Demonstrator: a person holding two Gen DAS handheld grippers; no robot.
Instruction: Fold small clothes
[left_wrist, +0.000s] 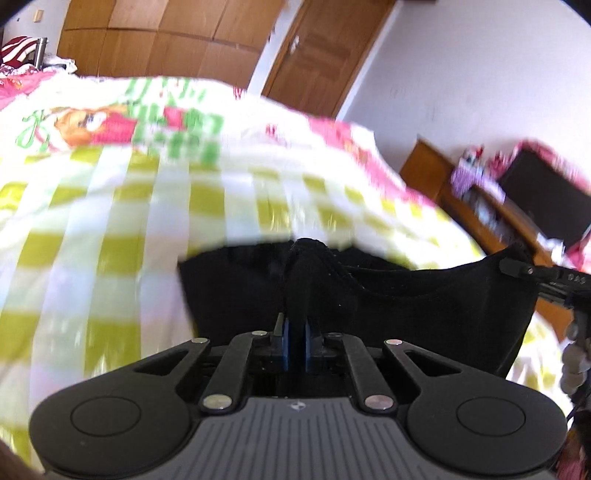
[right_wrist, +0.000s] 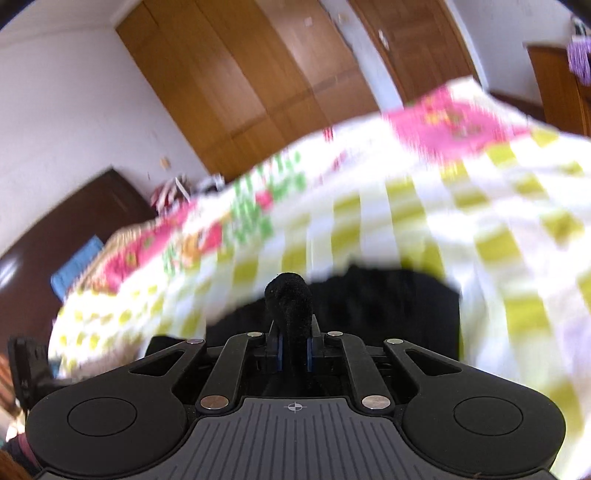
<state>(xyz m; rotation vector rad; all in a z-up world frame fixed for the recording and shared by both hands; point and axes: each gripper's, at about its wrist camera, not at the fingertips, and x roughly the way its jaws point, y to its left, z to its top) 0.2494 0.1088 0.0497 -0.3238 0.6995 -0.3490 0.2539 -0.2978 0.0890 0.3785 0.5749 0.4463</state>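
With the left gripper (left_wrist: 295, 332) and the right gripper (right_wrist: 294, 345) each clenched on a pinch of the black garment (left_wrist: 424, 306), it hangs stretched between them above the checked bed cover (left_wrist: 122, 206), so folding appears barely begun, no fold visible.

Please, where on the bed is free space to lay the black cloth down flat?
The broad yellow-and-white checked bedspread lies bare just beyond the black fabric garment, between it and the pink cartoon print. That is the free patch. The far bed end by the red striped fabric and the wooden side cabinet are cluttered.
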